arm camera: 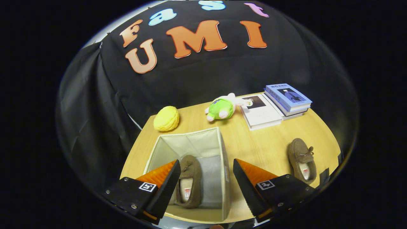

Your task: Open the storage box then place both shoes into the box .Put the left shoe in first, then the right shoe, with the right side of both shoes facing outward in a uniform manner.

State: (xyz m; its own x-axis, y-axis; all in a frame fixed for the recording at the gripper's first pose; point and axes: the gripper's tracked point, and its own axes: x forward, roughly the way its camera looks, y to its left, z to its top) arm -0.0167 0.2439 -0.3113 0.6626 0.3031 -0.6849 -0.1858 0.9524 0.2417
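Shoes first: one brown suede moccasin slipper (189, 181) already lies on the grey floor of the open beige fabric storage box (222, 152), toe pointing away from you, set toward the box's left half, with bare floor beside it on the right. Its pair, a second brown suede moccasin with a small bow (302, 159), lies on the light wooden tabletop (254, 143), outside the box and well apart from its right wall. Your gripper (206, 178) hangs above the box with its fingers spread wide and nothing between them but the view down into the box; neither finger touches a shoe. The relation that governs your coming move is plain: the remaining shoe lies to the right of the claw, beyond the right finger, with its long axis running roughly fore and aft, toe away from you and tilted slightly leftward, nearly parallel to the boxed shoe. In my judgement the box is open, the first placement is done, and you must carry the claw rightward over the box wall and close across the shoe's width. Beyond the box sit a yellow shell-shaped plush (166, 118), a green and white plush toy (222, 108) and stacked books (276, 103), all well apart from the path.
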